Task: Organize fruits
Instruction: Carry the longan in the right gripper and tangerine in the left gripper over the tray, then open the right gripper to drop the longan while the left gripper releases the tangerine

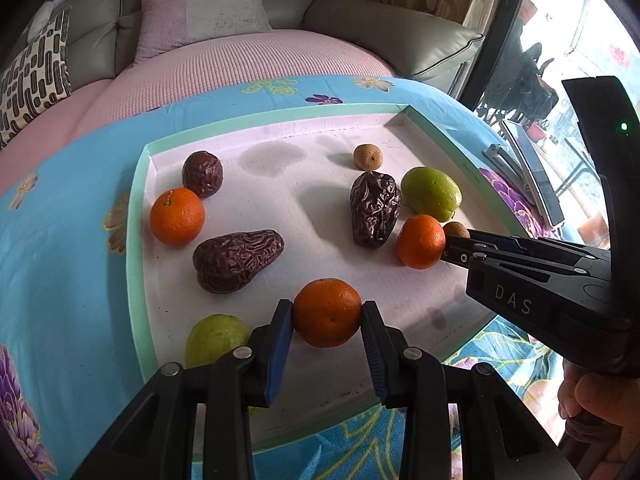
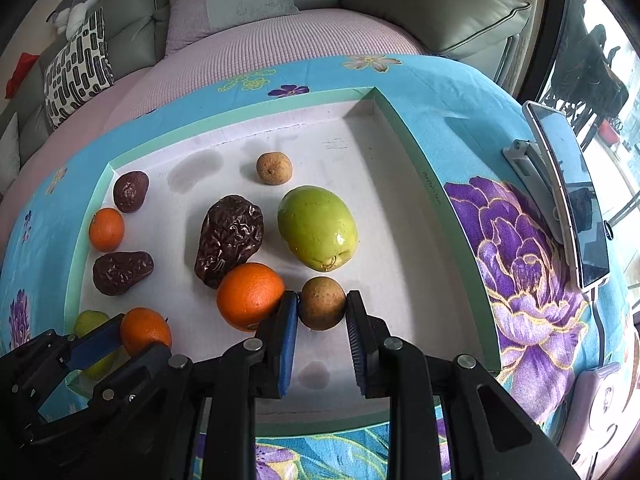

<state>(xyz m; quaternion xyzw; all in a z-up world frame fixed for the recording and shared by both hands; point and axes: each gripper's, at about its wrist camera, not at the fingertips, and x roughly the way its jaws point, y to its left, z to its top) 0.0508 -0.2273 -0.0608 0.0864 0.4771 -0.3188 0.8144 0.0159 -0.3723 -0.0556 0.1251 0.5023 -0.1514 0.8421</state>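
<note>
Two grippers work over a shallow tray (image 2: 436,200) with a green rim and a white floor, which lies on a blue flowered cloth (image 2: 520,240). In the left wrist view, the left gripper (image 1: 327,314) has its fingers pinching an orange (image 1: 327,313) at the 6 o'clock edge of the tray, one blue pad touching each side of the fruit. In the right wrist view, the right gripper (image 2: 322,310) has its fingers closed on a small brown fruit (image 2: 322,303), and this fruit sits at about 5 o'clock on the tray floor. Just beside it, at its 9 o'clock side, a second orange (image 2: 250,296) touches the left finger of this gripper. A large green fruit (image 2: 317,227) lies near the middle of the tray, at 12 o'clock from the brown fruit, and a dark wrinkled fruit (image 2: 230,234) is just beside it at 9 o'clock. Another small brown fruit (image 2: 274,169) rests farther back, toward 12 o'clock. Along the 9 o'clock wall there are a third orange (image 2: 106,229) and two more dark wrinkled fruits (image 2: 123,267), and a second green fruit (image 1: 216,338) is partly hidden behind the left gripper at 7 o'clock. A phone (image 2: 572,196) on a stand is on the cloth at 3 o'clock, well apart from the tray. A hand (image 1: 600,408) shows at the lower right edge of the left wrist view.
</note>
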